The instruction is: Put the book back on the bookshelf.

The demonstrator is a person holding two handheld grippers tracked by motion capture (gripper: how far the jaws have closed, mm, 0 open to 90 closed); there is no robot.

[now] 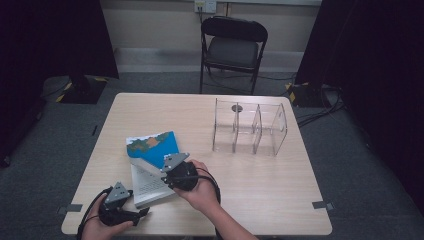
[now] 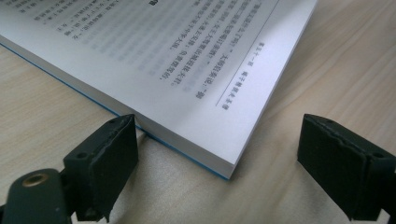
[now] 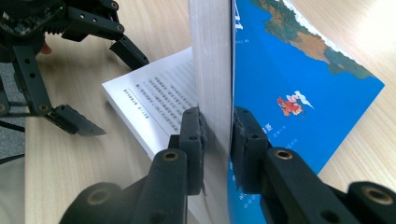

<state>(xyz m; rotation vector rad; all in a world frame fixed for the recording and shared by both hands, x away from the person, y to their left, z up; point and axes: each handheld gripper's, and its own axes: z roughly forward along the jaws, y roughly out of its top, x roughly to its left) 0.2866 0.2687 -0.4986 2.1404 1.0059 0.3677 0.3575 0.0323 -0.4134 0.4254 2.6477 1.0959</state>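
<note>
The blue-covered paperback book (image 1: 150,165) lies open near the front of the pale wooden table (image 1: 260,185). The right gripper (image 3: 217,140) clamps the lifted cover and a sheaf of pages — its 2 jaws pressed tight. The left gripper (image 2: 217,149) stands wide open, straddling the book's near corner without touching it.

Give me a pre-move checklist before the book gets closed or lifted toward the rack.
1. Right gripper shut on the book's cover and front pages: ok.
2. Left gripper open, jaws either side of the book's near corner, not clamped: ok.
3. Lower pages flat on the table: ok.
4. Rack upright, slots free: ok.
5. Table between book and rack free of things: ok.
6. Grip firm enough to lift the whole book: cannot tell.
</note>
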